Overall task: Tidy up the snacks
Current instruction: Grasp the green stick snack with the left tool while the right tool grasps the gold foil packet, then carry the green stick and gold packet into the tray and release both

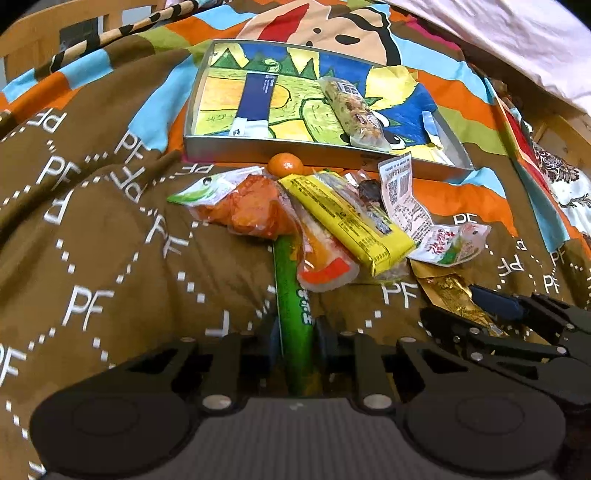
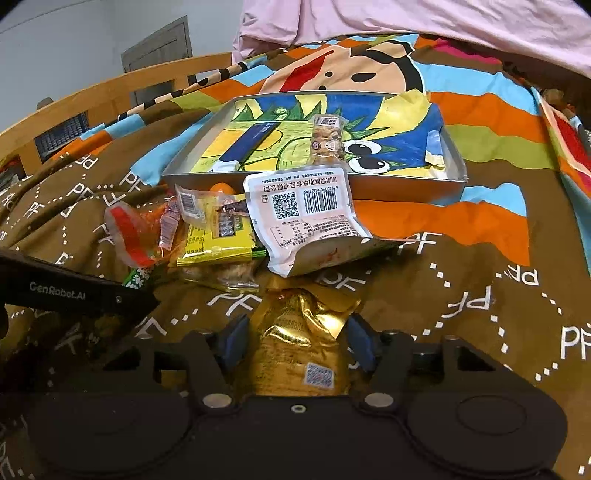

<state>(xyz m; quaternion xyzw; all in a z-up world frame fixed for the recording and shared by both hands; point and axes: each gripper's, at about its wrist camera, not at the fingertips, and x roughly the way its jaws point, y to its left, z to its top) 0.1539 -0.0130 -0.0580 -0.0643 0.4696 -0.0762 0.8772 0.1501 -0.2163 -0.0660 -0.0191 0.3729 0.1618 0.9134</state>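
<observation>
My left gripper (image 1: 295, 328) is shut on a long green snack stick (image 1: 291, 295) whose far end lies under the snack pile. My right gripper (image 2: 297, 334) has its fingers around a gold foil packet (image 2: 295, 343), touching both sides. The pile holds an orange packet (image 1: 251, 206), a yellow bar (image 1: 351, 218), a white printed pouch (image 2: 306, 218) and a small orange fruit (image 1: 285, 165). Behind it a silver tray (image 1: 295, 149) with a cartoon lining holds a blue stick packet (image 1: 255, 99) and a granola bar (image 1: 354, 110).
The snacks lie on a rumpled brown and striped blanket (image 1: 92, 258). A wooden bed rail (image 2: 92, 96) runs at the back left. A pink sheet (image 2: 406, 18) lies behind the tray. The right gripper shows at the lower right of the left wrist view (image 1: 517, 317).
</observation>
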